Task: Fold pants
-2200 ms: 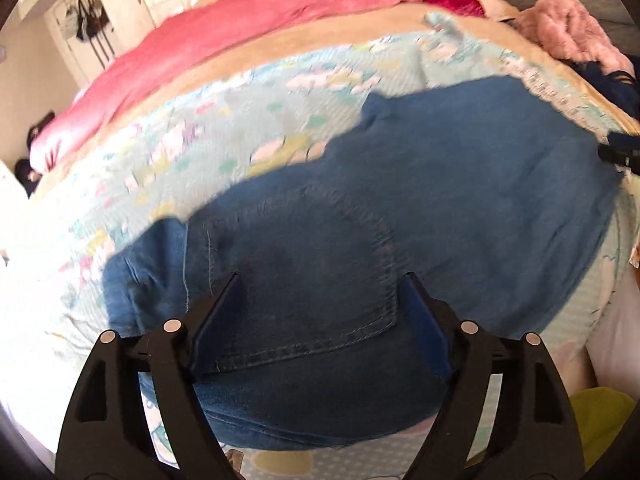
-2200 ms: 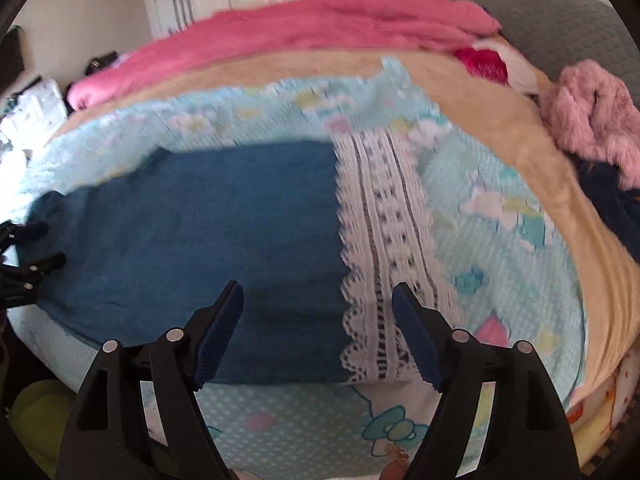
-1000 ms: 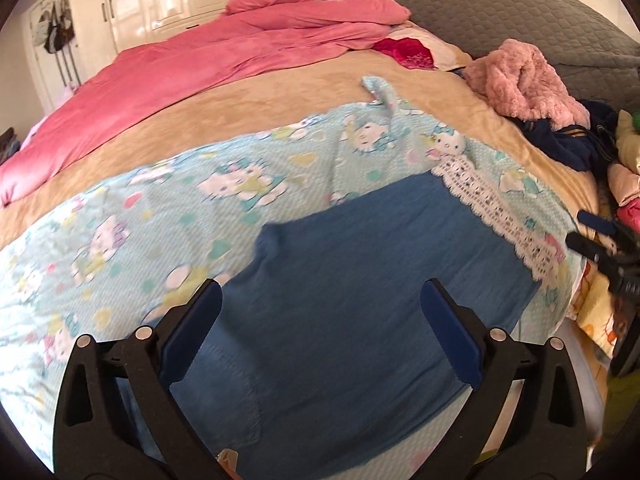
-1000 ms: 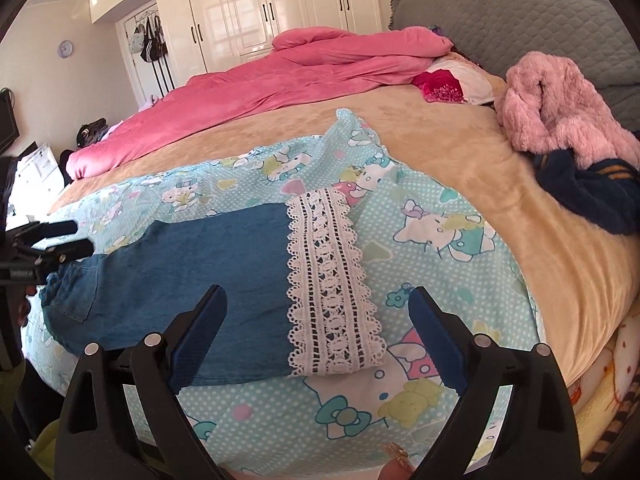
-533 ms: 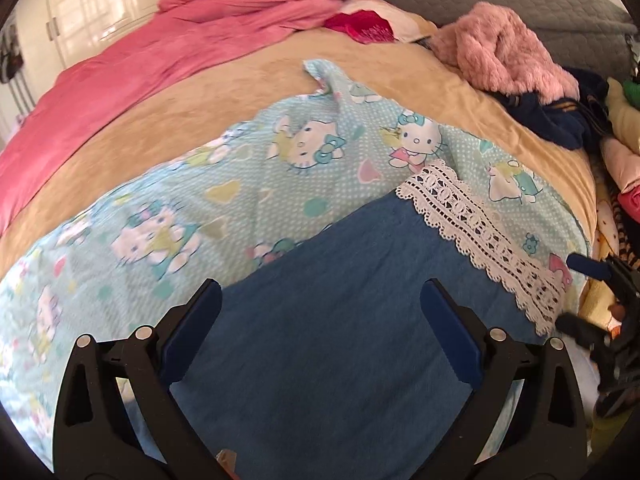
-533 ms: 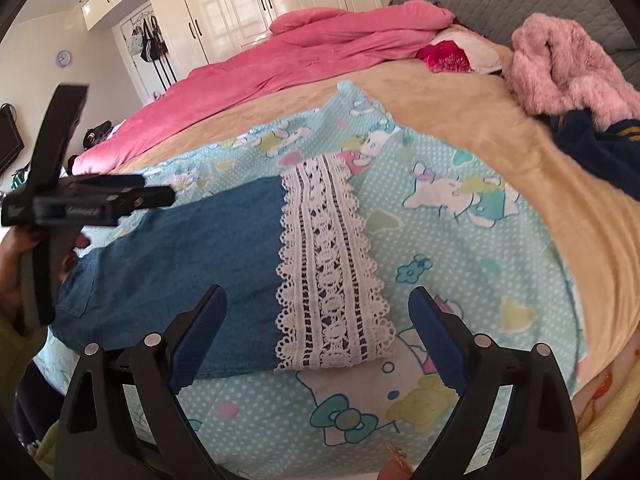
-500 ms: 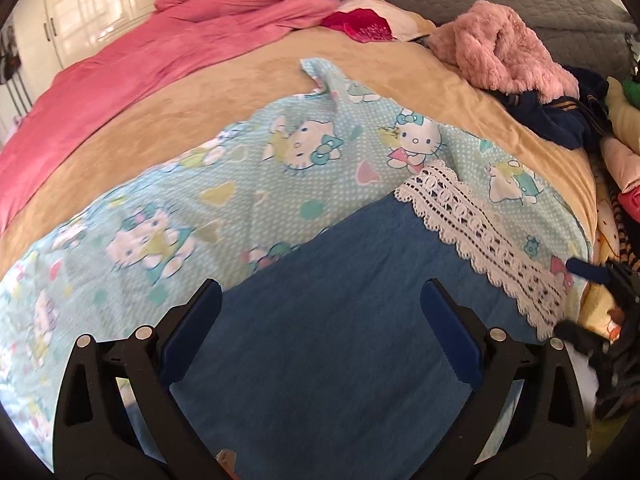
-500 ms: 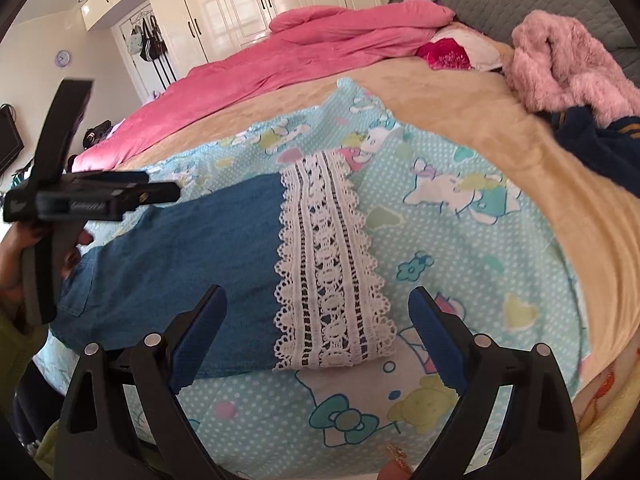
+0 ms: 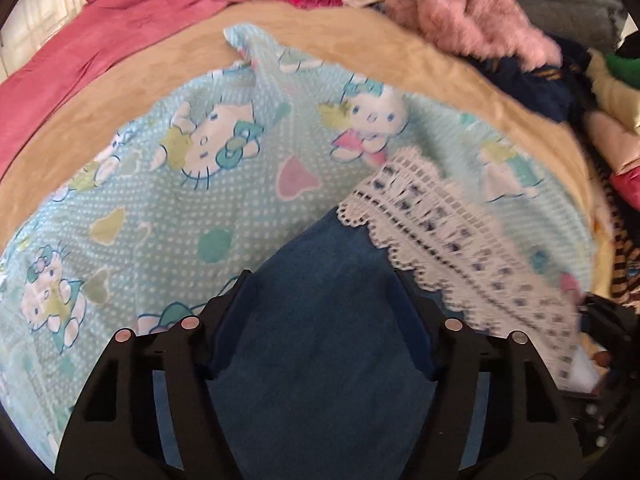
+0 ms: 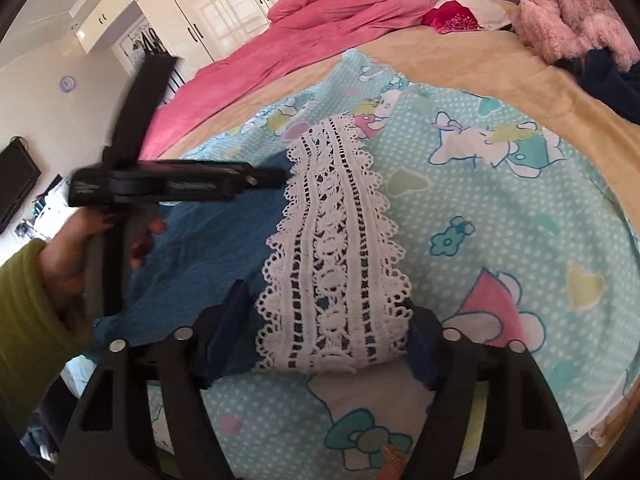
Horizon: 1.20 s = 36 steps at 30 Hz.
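The blue denim pants lie flat on a light blue cartoon-print sheet, with a wide white lace hem. My left gripper is open, low over the blue leg just short of the lace. In the right wrist view the pants run left from the lace hem. My right gripper is open, its jaws either side of the near end of the lace. The left gripper also shows in the right wrist view, held by a hand.
The sheet lies on a tan blanket. A pink duvet lies at the far side. A fluffy pink garment, dark blue clothes and more clothes are piled at the right. White wardrobes stand behind.
Both grippers have moved toward the lace hem and lowered close to the pants. Both gripper openings have narrowed a little and remain open. The pants have not moved.
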Motion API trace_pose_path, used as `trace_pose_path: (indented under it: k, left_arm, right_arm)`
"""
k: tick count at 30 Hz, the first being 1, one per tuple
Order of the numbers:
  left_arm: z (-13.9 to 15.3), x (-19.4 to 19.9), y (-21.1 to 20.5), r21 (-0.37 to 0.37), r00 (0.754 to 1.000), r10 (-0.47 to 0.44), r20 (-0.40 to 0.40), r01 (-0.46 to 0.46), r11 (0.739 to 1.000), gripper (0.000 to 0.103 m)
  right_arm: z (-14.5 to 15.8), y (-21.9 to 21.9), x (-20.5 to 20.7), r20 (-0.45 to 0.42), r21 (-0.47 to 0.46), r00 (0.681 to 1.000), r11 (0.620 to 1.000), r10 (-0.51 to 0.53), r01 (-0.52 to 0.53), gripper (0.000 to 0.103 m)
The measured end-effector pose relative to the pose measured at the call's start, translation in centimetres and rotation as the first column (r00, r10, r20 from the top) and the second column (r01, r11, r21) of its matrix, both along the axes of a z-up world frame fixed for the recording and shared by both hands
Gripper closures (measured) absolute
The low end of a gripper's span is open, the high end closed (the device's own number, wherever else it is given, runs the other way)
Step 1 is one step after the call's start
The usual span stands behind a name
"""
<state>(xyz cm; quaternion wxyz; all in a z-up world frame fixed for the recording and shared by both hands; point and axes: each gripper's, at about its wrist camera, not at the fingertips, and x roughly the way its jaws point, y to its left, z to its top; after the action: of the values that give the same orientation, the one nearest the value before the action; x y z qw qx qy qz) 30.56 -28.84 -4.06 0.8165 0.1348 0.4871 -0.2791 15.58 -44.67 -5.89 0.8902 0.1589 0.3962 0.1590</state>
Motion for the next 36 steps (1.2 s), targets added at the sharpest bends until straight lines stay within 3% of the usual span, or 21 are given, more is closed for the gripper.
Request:
trace_pose_path:
  k: [4, 6, 7, 8, 9, 10, 12, 14, 20, 28, 36]
  left_arm:
    - [-1.3, 0.1, -0.1, -0.009, 1.0, 0.01, -0.017, -0.01, 1.0, 0.043]
    - [-1.3, -0.2, -0.3, -0.009, 1.0, 0.008, -0.016, -0.008, 1.0, 0.057]
    - [-1.2, -0.4, -0.5, -0.003, 1.0, 0.009, -0.014, -0.009, 1.0, 0.063]
    - [-1.1, -0.6, -0.8, 0.015, 1.0, 0.007, -0.01, -0.007, 1.0, 0.077]
    - [-1.0, -0.7, -1.0, 0.024, 1.0, 0.004, -0.009, -0.004, 1.0, 0.09]
    - [-0.9, -1.0, -1.4, 0.049, 1.0, -0.001, 0.003, 0.001, 0.999, 0.093]
    - [-0.7, -1.2, -1.4, 0.059, 1.0, 0.001, 0.017, -0.002, 0.998, 0.098]
    - [-0.5, -1.2, -0.9, 0.031, 1.0, 0.009, 0.017, -0.009, 0.999, 0.1]
    - [1.0, -1.8, 1.2, -0.088, 0.999, 0.033, 0.015, -0.031, 0.996, 0.101]
    - [3.8, -3.3, 5.5, -0.223, 0.995, 0.091, 0.046, -0.079, 0.972, 0.101]
    - [4.9, -4.9, 12.3, -0.301, 0.981, 0.183, 0.058, -0.158, 0.94, 0.101]
  right_arm:
    - [-0.1, -0.1, 0.5, 0.004, 0.026, 1.0, 1.0, 0.001, -0.001, 0.034]
    - [-0.1, -0.1, 0.7, 0.007, 0.032, 1.0, 0.999, 0.0, 0.0, 0.035]
    - [-0.1, 0.0, 0.8, 0.009, 0.032, 1.0, 0.999, -0.004, 0.004, 0.041]
    - [0.0, 0.0, 0.9, 0.013, 0.038, 1.0, 0.999, -0.002, 0.002, 0.052]
    - [0.0, -0.1, 1.1, 0.016, 0.051, 1.0, 0.999, 0.004, -0.005, 0.056]
    - [0.0, -0.1, 1.2, 0.017, 0.063, 1.0, 0.998, 0.009, -0.01, 0.062]
    - [0.2, 0.1, 1.3, 0.025, 0.059, 1.0, 0.998, 0.016, -0.017, 0.065]
    - [0.7, 0.4, 1.2, 0.038, 0.05, 0.999, 0.998, 0.028, -0.03, 0.071]
    - [3.2, 1.4, 0.8, 0.096, 0.017, 0.994, 0.998, 0.056, -0.057, 0.072]
    - [6.9, 4.8, 0.4, 0.174, -0.076, 0.976, 0.99, 0.131, -0.12, 0.072]
    - [8.9, 12.5, 0.0, 0.201, -0.27, 0.931, 0.931, 0.306, -0.247, 0.072]
